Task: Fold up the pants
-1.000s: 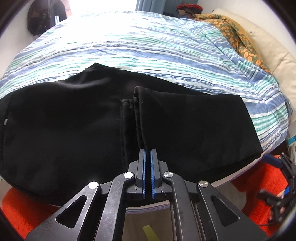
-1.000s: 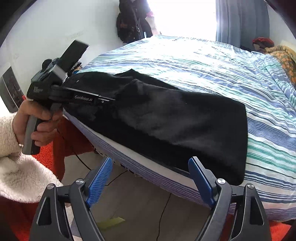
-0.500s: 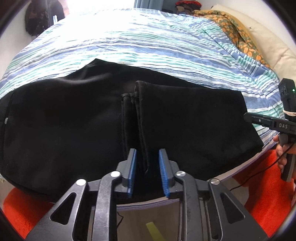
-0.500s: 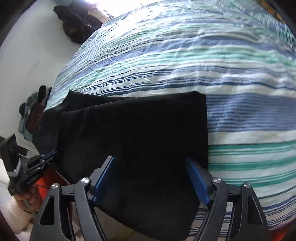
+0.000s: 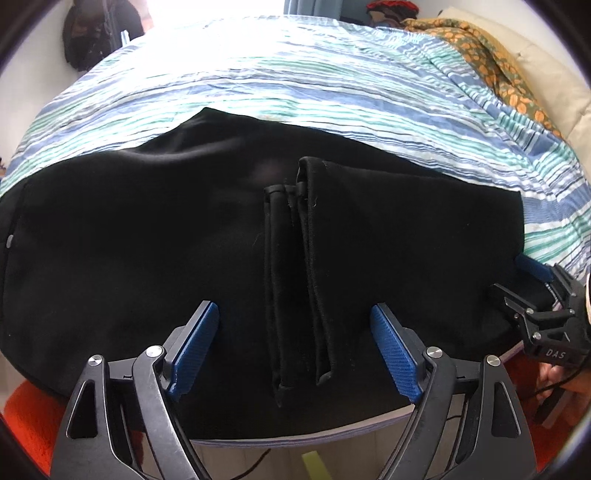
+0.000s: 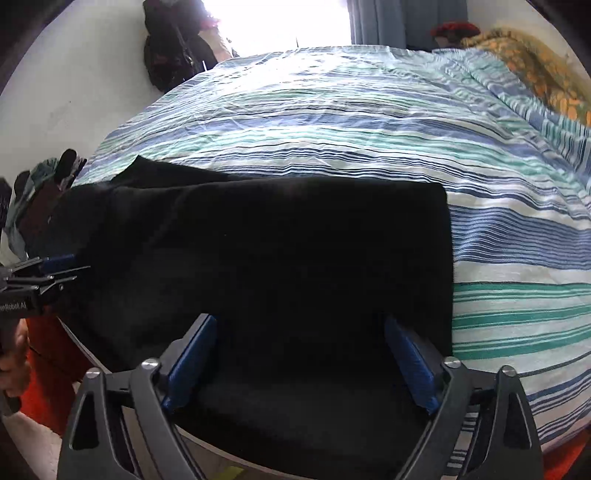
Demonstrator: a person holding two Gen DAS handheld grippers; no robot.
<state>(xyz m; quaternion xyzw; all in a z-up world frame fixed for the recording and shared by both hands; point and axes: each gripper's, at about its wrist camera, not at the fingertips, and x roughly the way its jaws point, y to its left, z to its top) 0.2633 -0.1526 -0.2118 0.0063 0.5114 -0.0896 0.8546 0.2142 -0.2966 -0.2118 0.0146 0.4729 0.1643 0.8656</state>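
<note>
Left tongs (image 5: 295,350) now parted; pants (image 5: 147,240) folds barely legible.

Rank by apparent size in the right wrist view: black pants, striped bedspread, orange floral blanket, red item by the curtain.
1. Striped bedspread
2. Black pants, near the camera, so magnified
3. Orange floral blanket
4. Red item

White letters "DAS" are showing on the black body of the right gripper (image 5: 536,295) at the left wrist view's right edge; a cut-off "...nRobot.AI" is showing on the left gripper (image 6: 55,273) at the right wrist view's left edge.
</note>
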